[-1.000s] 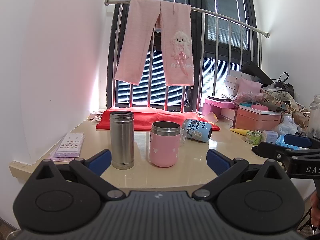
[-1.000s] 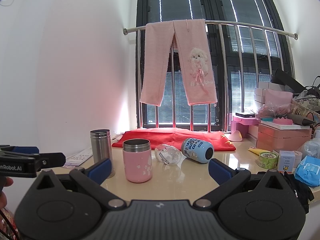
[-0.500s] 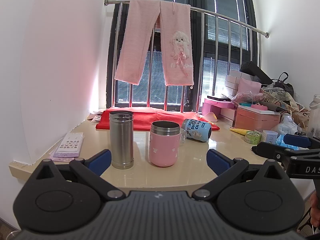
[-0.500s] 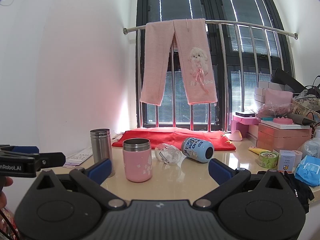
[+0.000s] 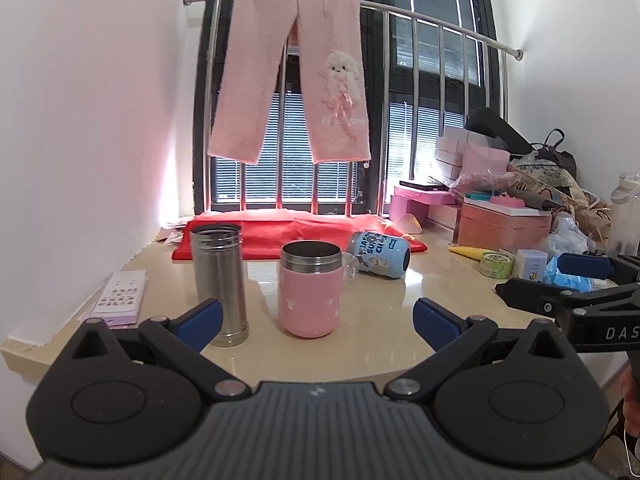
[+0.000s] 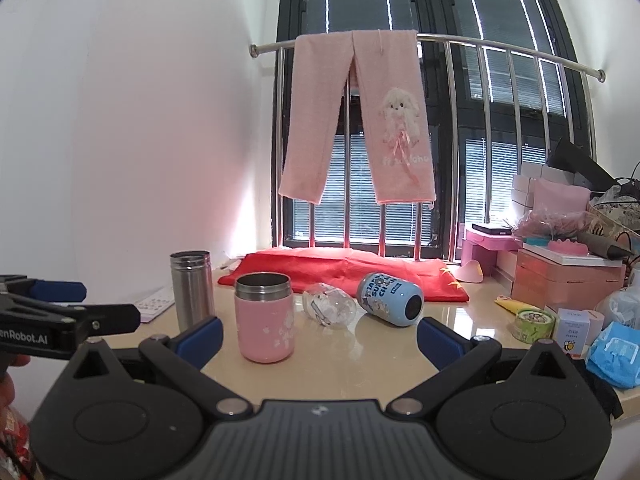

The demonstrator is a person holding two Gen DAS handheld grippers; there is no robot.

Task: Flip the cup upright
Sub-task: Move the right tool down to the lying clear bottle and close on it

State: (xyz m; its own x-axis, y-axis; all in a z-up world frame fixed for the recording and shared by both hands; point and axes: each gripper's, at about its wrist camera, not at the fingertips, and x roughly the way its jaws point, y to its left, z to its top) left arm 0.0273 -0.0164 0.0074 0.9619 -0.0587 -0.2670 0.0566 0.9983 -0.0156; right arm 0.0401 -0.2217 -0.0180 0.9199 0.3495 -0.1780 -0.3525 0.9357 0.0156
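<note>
Window (image 6: pixel 400 100) with dark frame and blinds fills the back wall; a steel rail (image 6: pixel 480 46) with vertical bars stands in front of it. Pink trousers (image 6: pixel 360 120) hang over the rail, a white rabbit motif on one leg.

Beige counter (image 6: pixel 352 364) runs below the window. Red cloth (image 6: pixel 344 266) lies along its far edge, against the bars. Stack of pink boxes (image 6: pixel 560 280) and assorted clutter fills the counter's right end.

Left gripper (image 5: pixel 316 316): blue-padded fingers apart, holding nothing, low at the near edge of the counter. Right gripper (image 6: pixel 318 332): fingers likewise apart, holding nothing, at the near edge. Each gripper appears side-on in the other's view.

Steel flask (image 5: pixel 219 284) stands upright, no lid, towards the left. Pink cup (image 6: pixel 265 316) stands upright just right of it, steel rim, mouth up; the two are near but not touching.

Blue cup (image 6: pixel 390 298) with printed lettering lies on its side beyond the pink cup, dark end facing the cameras and to the right, close to the edge of the red cloth. Well apart from both grippers.

Clear plastic bottle (image 6: pixel 330 305) lies on its side between pink cup and blue cup.

Sticker sheet (image 5: pixel 120 296) lies flat at the counter's left. Roll of tape (image 6: pixel 534 322) sits at the right, near a small white carton (image 6: pixel 576 326).
</note>
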